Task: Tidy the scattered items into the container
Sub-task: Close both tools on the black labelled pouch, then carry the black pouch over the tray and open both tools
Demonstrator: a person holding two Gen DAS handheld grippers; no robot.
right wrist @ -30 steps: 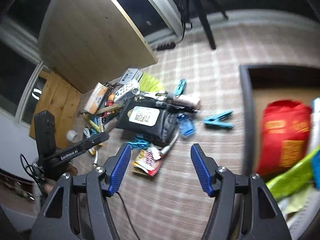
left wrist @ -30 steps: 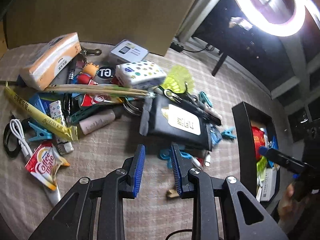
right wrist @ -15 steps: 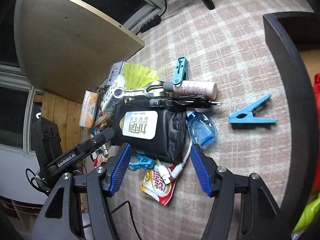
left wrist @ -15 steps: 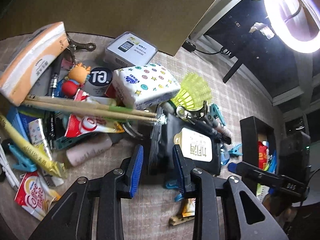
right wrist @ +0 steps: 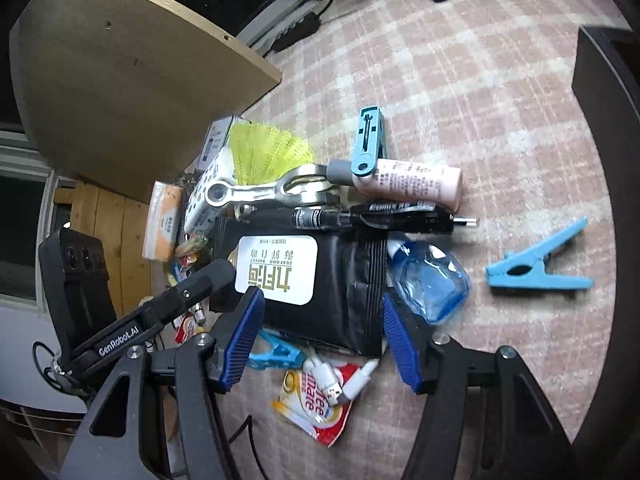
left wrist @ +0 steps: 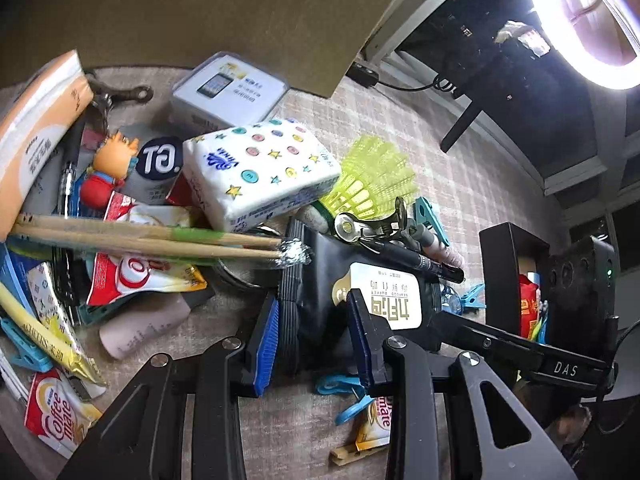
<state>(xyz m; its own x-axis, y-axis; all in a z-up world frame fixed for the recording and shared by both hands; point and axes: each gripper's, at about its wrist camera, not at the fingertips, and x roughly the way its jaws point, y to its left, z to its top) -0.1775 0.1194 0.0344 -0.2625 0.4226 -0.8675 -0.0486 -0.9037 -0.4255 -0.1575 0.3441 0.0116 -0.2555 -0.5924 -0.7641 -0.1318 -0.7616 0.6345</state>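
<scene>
A black wet-wipes pack with a white label (left wrist: 320,300) (right wrist: 332,280) lies in the middle of a pile of scattered items on a checked cloth. My left gripper (left wrist: 314,340) is open, its blue pads on either side of the pack's left end. My right gripper (right wrist: 320,340) is open and straddles the same pack from the other side. The black container (left wrist: 500,280) stands at the right with packets inside; its wall shows in the right wrist view (right wrist: 608,128).
Around the pack lie a spotted tissue pack (left wrist: 260,168), a yellow shuttlecock (left wrist: 372,176), chopsticks (left wrist: 148,236), a black pen (right wrist: 372,216), a pink tube (right wrist: 408,184), a blue bottle (right wrist: 432,280), blue clothes pegs (right wrist: 536,268) and Coffee-mate sachets (right wrist: 320,404). A wooden board (right wrist: 120,80) stands behind.
Both grippers have moved in toward the pile and down onto the black wipes pack, which now sits between each pair of fingers. Both stay open.
</scene>
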